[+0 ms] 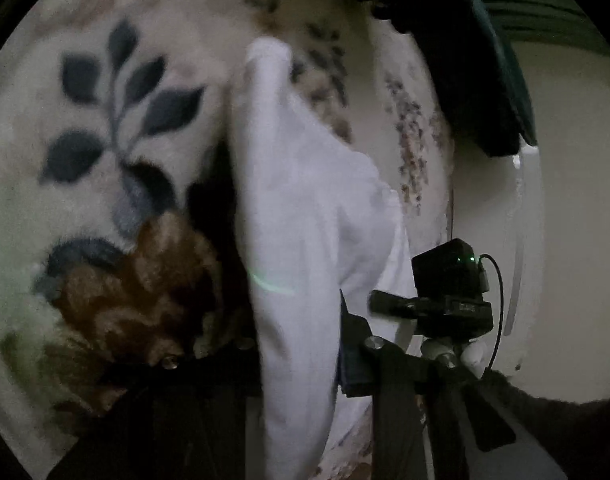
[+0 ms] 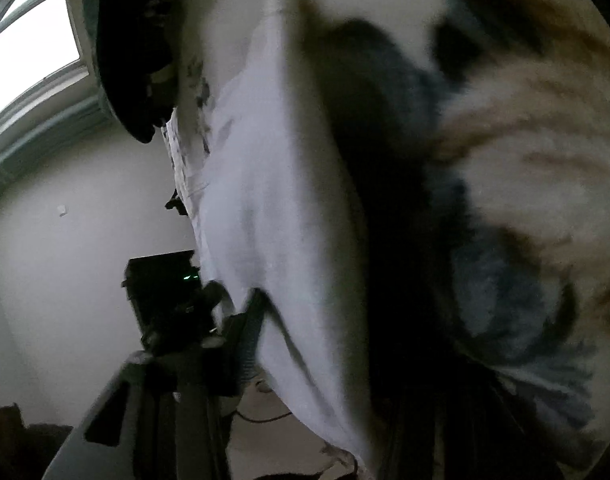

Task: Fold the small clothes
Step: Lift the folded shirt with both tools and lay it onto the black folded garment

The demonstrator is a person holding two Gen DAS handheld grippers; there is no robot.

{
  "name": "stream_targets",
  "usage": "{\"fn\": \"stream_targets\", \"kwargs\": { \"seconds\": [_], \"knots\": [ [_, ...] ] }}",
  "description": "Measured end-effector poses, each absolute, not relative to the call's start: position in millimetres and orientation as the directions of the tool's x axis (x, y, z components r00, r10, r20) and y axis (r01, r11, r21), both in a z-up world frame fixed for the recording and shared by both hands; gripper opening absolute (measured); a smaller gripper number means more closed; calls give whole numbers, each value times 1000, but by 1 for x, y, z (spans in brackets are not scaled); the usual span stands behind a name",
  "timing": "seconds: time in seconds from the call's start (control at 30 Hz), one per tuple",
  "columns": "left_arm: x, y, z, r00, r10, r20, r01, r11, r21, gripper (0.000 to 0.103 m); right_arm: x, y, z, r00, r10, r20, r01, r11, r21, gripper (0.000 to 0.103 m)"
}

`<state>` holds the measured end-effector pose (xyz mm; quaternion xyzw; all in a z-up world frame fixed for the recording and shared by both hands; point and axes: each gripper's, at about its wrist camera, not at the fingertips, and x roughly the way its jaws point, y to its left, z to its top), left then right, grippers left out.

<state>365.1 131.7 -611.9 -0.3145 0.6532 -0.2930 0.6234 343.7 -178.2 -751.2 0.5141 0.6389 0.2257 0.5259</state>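
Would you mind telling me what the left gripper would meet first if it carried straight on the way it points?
Most likely the white garment draped right ahead of it; the leaf-patterned blanket lies behind. Blur leaves depth uncertain.

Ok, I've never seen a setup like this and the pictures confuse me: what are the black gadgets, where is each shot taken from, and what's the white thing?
There is no robot. A person holds tongs in each hand, and each pair carries a wide-angle camera looking along its fingers. The left wrist view shows the right tongs, and the right wrist view shows the left tongs. A white cloth hangs between them, and each pair seems to pinch an edge of it. Behind it lies a fluffy blanket with a leaf pattern. The pictures are too dim and blurred to tell what garment it is.
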Motion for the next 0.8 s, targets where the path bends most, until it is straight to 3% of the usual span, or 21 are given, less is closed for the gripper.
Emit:
{"fn": "stream_targets", "kwargs": {
  "seconds": [0.2, 0.47, 0.8],
  "knots": [
    [376, 122, -571, -14, -772, -636, -11, 636, -772, 16, 345, -176, -717, 112, 880, -461, 387, 389, 836, 13],
    [428, 137, -475, 62, -778, -626, 50, 629, -776, 16, 394, -176, -614, 135, 868, -478, 290, 427, 856, 12],
    [603, 168, -384, 291, -751, -593, 126, 644, -754, 16, 592, -142, -479, 240, 839, -489, 79, 485, 871, 12]
  ]
}}
